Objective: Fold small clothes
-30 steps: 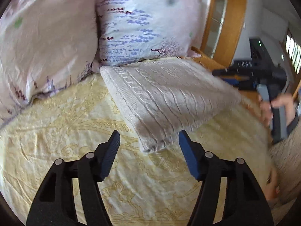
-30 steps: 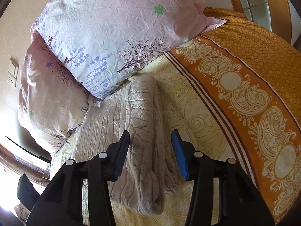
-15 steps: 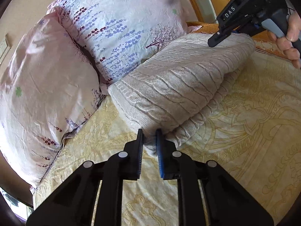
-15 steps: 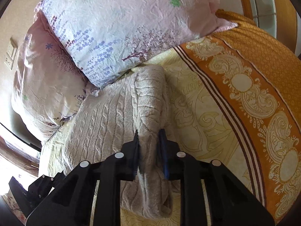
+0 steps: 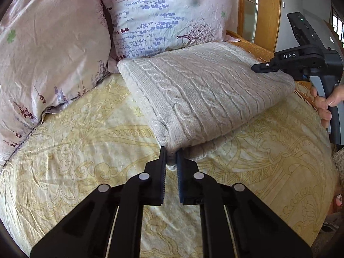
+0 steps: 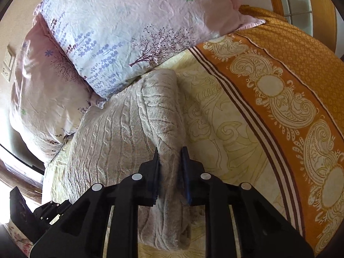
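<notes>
Your left claw (image 5: 171,158) has just closed and pinches the near corner of the folded knit sweater (image 5: 206,90). Your right claw (image 6: 171,161) has clamped down too, gripping the thick rolled fold along the sweater's right edge. The sweater lies on the bed (image 5: 75,146), its far end touching the pillows (image 5: 163,15) at the head edge.

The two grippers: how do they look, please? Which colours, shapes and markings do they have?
Both the left gripper and the right gripper are black, with angular arms, round silver rivets and blue ribbed pads. The right gripper's body carries white letters DAS and a grey trigger.
</notes>
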`<state>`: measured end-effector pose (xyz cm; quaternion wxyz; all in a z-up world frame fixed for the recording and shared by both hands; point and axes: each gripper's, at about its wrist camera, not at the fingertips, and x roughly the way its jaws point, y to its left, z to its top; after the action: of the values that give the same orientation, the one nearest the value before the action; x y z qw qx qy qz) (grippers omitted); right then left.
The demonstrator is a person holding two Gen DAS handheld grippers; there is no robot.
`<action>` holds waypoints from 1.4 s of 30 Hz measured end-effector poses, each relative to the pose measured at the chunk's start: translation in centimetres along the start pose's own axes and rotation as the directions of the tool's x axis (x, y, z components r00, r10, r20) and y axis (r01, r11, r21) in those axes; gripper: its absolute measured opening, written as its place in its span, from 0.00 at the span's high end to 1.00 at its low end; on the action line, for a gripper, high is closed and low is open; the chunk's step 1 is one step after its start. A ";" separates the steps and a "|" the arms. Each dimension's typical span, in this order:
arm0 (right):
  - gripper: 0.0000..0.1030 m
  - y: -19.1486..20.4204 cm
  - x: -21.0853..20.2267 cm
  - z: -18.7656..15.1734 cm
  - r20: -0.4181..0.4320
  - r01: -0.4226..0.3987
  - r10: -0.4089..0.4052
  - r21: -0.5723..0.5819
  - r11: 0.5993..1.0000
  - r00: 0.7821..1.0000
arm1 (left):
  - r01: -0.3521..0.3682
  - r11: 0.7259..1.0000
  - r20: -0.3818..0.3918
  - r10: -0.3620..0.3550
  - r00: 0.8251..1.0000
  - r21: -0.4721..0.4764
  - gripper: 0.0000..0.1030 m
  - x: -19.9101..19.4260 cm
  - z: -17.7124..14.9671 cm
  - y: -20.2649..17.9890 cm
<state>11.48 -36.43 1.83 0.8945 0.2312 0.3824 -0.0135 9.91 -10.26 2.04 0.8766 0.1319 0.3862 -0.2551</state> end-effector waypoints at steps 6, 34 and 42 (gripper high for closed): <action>0.50 -0.3 -2.0 1.0 0.028 -0.052 0.052 0.025 0.998 0.998 | 0.203 0.967 0.064 -0.196 0.979 -0.152 0.46 -2.9 0.1 2.8; 0.68 -2.9 6.4 3.4 -0.186 -0.365 0.433 0.312 0.877 0.882 | 0.511 0.449 0.217 -0.557 0.802 -0.733 0.59 9.3 5.5 10.5; 0.71 2.5 3.7 3.2 -0.148 -0.506 0.540 0.218 0.835 0.828 | 0.596 0.435 0.305 -0.571 0.762 -0.675 0.68 4.6 4.2 12.2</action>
<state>16.75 -34.98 2.20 0.7970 0.4025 0.3908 0.2238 21.82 -3.51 1.81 0.7138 -0.3799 0.4623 -0.3640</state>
